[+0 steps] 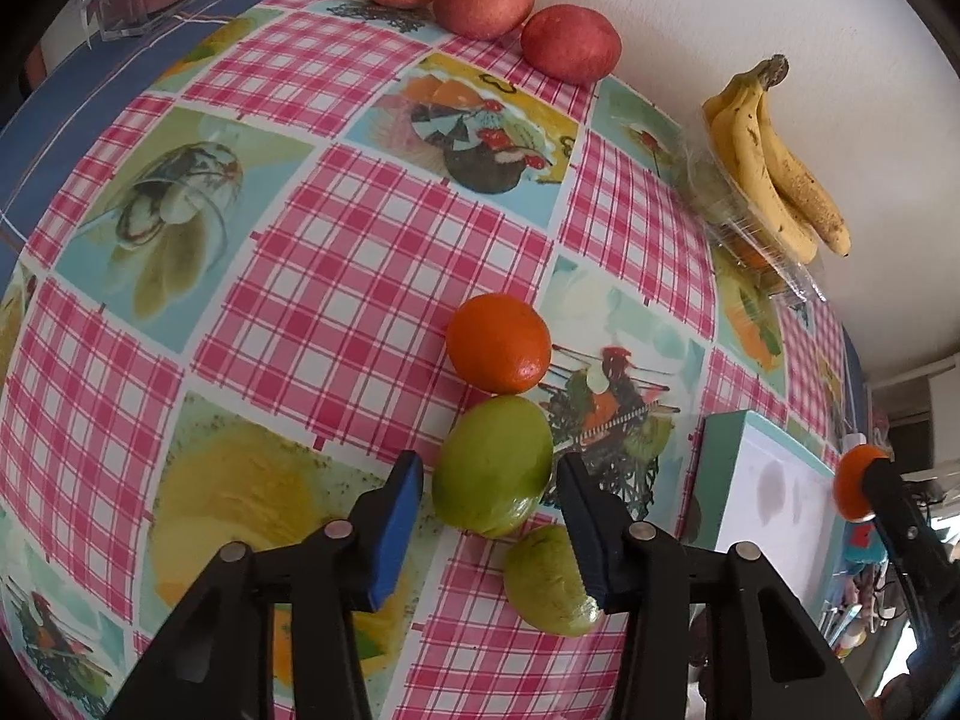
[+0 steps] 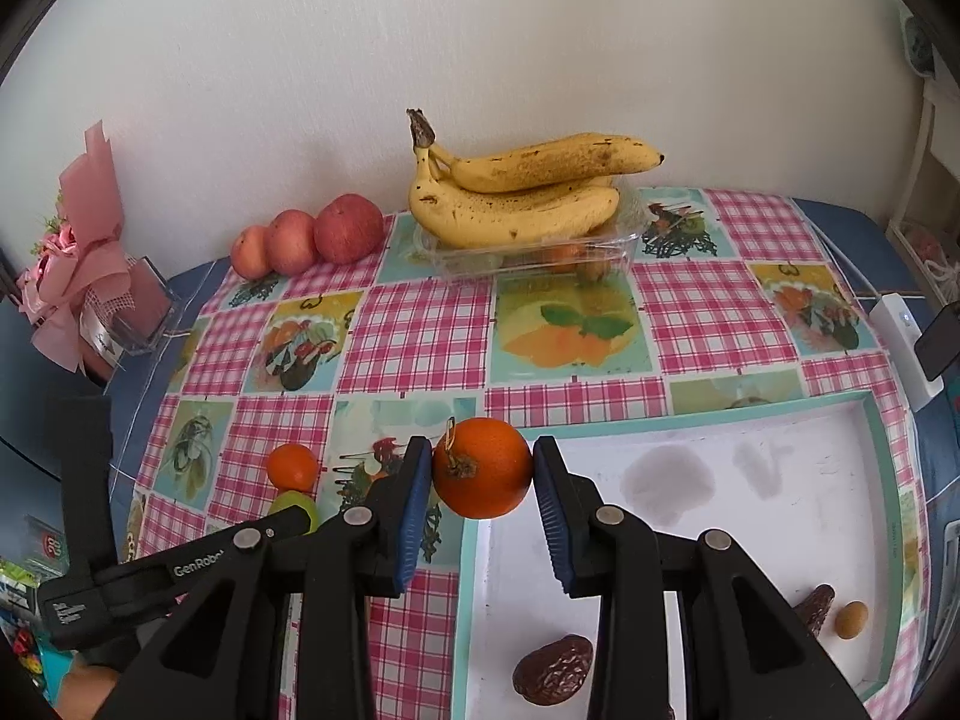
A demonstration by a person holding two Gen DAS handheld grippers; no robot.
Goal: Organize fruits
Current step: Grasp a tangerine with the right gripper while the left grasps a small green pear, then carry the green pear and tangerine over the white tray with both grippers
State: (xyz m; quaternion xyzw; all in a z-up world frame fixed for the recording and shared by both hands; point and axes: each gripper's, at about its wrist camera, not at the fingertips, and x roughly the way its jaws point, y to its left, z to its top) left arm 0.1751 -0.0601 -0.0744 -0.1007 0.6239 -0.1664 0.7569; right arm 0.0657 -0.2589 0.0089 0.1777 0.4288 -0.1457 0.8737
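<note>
My left gripper point(image 1: 491, 477) is open, its blue pads either side of a green fruit point(image 1: 492, 467) on the table without visibly touching it. A second green fruit point(image 1: 549, 581) lies just below it and a small orange point(image 1: 498, 351) just above. My right gripper point(image 2: 482, 471) is shut on a larger orange point(image 2: 482, 468) and holds it above the near left corner of the white tray point(image 2: 660, 570). In the left wrist view the right gripper point(image 1: 864, 483) shows at the far right with that orange point(image 1: 847, 483).
Three red apples point(image 1: 486, 0) line the wall. A banana bunch point(image 2: 528, 192) rests on a clear plastic box point(image 2: 618, 240). Dates point(image 2: 552, 669) and a small round fruit point(image 2: 851, 620) lie in the tray. A pink bouquet point(image 2: 78, 264) stands at the left.
</note>
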